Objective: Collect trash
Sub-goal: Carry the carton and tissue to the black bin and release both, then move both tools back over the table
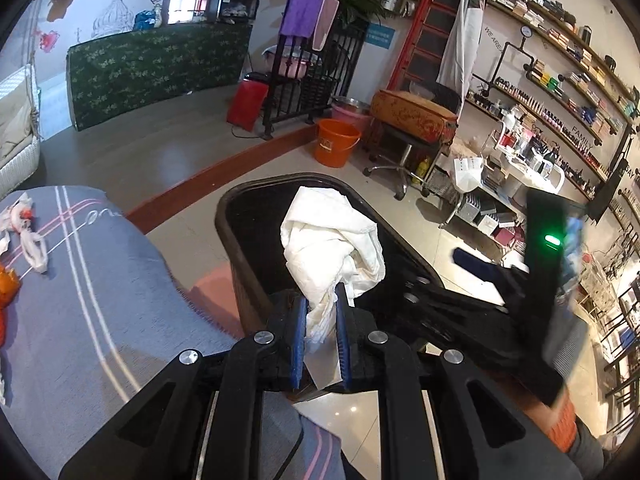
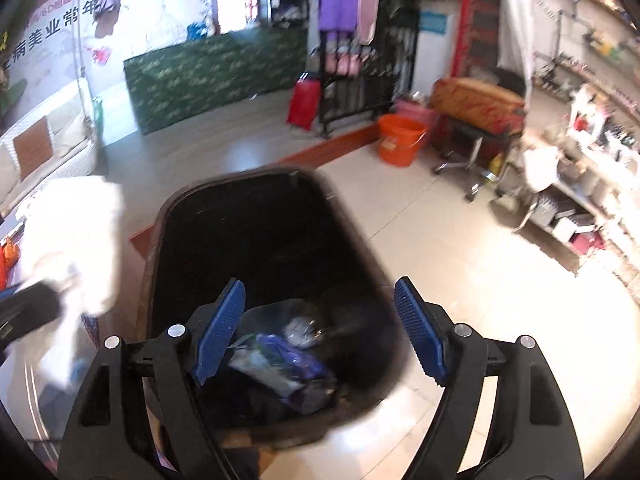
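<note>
Now my left gripper (image 1: pixel 322 300) is clenched on a crumpled white tissue (image 1: pixel 332 236), holding it over the near edge of the black bin (image 1: pixel 240 208). My right gripper (image 2: pixel 320 328) hangs released over that bin, wrappers (image 2: pixel 280 364) lying inside below it.

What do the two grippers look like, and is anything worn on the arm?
Both are black plastic with cut-out linkage arms and silver rivets. The left gripper and right gripper each carry two blue ribbed pads. In the left view, the right gripper's body shows a green light, with an orange cuff and grey sleeve behind it.
</note>
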{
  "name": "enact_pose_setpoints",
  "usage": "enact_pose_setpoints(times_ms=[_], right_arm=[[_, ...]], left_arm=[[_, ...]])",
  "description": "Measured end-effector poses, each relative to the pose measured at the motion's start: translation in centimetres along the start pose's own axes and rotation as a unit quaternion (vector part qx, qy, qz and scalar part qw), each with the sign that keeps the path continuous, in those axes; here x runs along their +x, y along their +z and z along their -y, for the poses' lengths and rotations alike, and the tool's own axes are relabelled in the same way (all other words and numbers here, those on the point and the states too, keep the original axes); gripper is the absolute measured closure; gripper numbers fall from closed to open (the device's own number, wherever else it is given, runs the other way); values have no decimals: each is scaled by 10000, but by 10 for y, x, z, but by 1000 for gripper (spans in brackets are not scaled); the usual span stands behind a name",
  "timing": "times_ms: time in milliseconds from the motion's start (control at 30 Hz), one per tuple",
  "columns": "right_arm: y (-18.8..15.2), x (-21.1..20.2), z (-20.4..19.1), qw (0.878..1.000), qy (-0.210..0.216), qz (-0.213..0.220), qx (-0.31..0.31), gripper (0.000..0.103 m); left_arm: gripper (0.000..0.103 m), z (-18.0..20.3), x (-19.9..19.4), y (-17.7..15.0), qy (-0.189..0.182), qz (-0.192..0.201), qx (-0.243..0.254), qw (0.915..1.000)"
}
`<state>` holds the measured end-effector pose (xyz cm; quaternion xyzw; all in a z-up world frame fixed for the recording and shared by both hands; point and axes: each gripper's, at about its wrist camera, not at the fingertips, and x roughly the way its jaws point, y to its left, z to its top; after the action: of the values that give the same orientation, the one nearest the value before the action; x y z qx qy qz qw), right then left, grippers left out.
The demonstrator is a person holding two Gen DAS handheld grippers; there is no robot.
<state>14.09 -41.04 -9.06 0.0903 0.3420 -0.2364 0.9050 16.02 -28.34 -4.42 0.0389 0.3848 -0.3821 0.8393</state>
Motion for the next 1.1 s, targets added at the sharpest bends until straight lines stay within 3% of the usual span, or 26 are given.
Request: enact_pose_setpoints(times_ms=[167,467,500,567,633,867,1100], right_arm=[[-6,-32,28,9984,-503,236,145,21],[-5,-58,74,9945,-699,485,610,14],[-6,-58,77,9944,-684,456,660,14],[-6,-59,81,9940,-626,448,776,14],[-7,-60,83,9937,-617,472,806,14],[-11,-60,87,9933,-605,471,863,14],[-11,-57,72,9951,-369,366,838,14]], left_arm=[[89,14,24,5,-93,-291,73,9995],[87,31,44,12,-198,-599,101,9980],[81,32,45,13,-190,-630,108,9978],[60,33,46,16,-179,-648,100,9977],[17,35,41,17,-52,-467,129,9988],[14,32,21,17,-188,-71,177,9996],[9,15,-12,5,198,322,1,9993]])
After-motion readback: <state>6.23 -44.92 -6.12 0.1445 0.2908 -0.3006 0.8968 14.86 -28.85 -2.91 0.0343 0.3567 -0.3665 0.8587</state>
